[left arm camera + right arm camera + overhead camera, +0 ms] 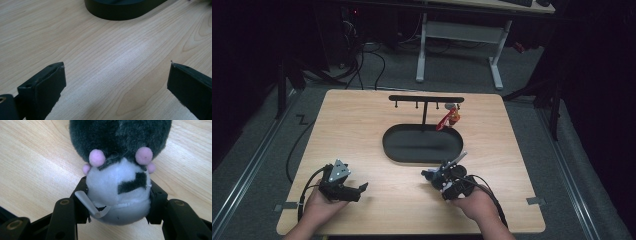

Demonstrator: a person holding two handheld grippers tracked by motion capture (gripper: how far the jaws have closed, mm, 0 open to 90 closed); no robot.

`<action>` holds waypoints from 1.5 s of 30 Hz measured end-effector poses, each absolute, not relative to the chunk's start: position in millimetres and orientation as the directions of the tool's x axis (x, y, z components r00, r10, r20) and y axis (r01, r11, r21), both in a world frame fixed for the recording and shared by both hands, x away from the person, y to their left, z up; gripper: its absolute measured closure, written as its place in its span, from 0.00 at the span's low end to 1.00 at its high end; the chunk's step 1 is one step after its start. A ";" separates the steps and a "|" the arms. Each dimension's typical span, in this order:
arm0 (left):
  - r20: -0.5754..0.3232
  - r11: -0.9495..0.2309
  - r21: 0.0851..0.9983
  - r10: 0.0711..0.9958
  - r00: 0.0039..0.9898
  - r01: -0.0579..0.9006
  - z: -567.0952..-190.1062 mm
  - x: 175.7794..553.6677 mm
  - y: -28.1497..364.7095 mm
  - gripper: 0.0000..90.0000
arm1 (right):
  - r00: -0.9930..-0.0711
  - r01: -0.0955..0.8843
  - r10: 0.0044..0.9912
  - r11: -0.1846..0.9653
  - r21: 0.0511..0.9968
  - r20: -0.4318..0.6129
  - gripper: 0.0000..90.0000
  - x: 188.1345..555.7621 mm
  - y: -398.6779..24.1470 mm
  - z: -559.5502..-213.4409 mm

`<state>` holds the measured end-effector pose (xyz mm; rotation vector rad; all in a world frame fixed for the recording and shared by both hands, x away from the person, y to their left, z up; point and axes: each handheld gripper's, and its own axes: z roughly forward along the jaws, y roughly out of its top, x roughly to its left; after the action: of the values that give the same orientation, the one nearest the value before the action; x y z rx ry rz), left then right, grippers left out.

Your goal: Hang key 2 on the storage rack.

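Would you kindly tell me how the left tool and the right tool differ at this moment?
The left tool stands wide open over bare wood, while the right tool is shut on a plush toy. The left tool lies near the table's left front; the right tool sits by the black tray. Both rest low, each in a hand.

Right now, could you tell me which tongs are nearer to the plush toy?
Right. The right tongs are closed on the plush toy; the left tongs rest open, far across the table from it.
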<state>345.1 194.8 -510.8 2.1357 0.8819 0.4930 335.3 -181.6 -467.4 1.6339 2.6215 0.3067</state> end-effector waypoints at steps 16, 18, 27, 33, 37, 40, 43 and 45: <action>0.031 -0.455 0.769 0.727 0.686 0.448 -516.1 345.7 197.2 0.05 | -0.456 0.874 0.883 0.420 0.246 0.111 0.54 338.3 -205.7 -435.6; 0.036 -0.454 0.772 0.731 0.682 0.446 -515.5 346.6 195.9 0.05 | -0.467 0.868 0.878 0.433 0.242 0.104 0.54 339.8 -205.3 -433.8; 0.052 -0.461 0.773 0.730 0.682 0.435 -513.2 343.3 195.3 0.06 | -0.481 0.855 0.871 0.439 0.275 0.104 0.54 347.4 -200.4 -410.4; 0.058 -0.467 0.774 0.724 0.687 0.427 -512.6 342.0 195.1 0.06 | -0.475 0.850 0.875 0.429 0.306 0.093 0.54 352.5 -197.3 -392.9; 0.051 -0.454 0.782 0.730 0.681 0.428 -511.1 341.4 197.3 0.06 | -0.478 0.853 0.874 0.435 0.288 0.094 0.55 355.3 -197.5 -387.8; 0.058 -0.463 0.779 0.725 0.686 0.423 -511.1 341.5 195.7 0.06 | -0.469 0.859 0.878 0.427 0.282 0.100 0.55 358.4 -199.0 -384.6; 0.056 -0.466 0.776 0.722 0.690 0.425 -511.7 340.6 194.6 0.06 | -0.457 0.865 0.883 0.413 0.284 0.108 0.55 365.4 -200.3 -378.4; 0.058 -0.467 0.776 0.722 0.689 0.424 -512.1 341.5 194.9 0.06 | -0.455 0.866 0.884 0.410 0.285 0.112 0.55 368.8 -200.2 -374.6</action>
<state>341.5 194.9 -512.1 2.1244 0.8743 0.4924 368.8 -200.2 -374.6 1.6093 2.5902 0.4708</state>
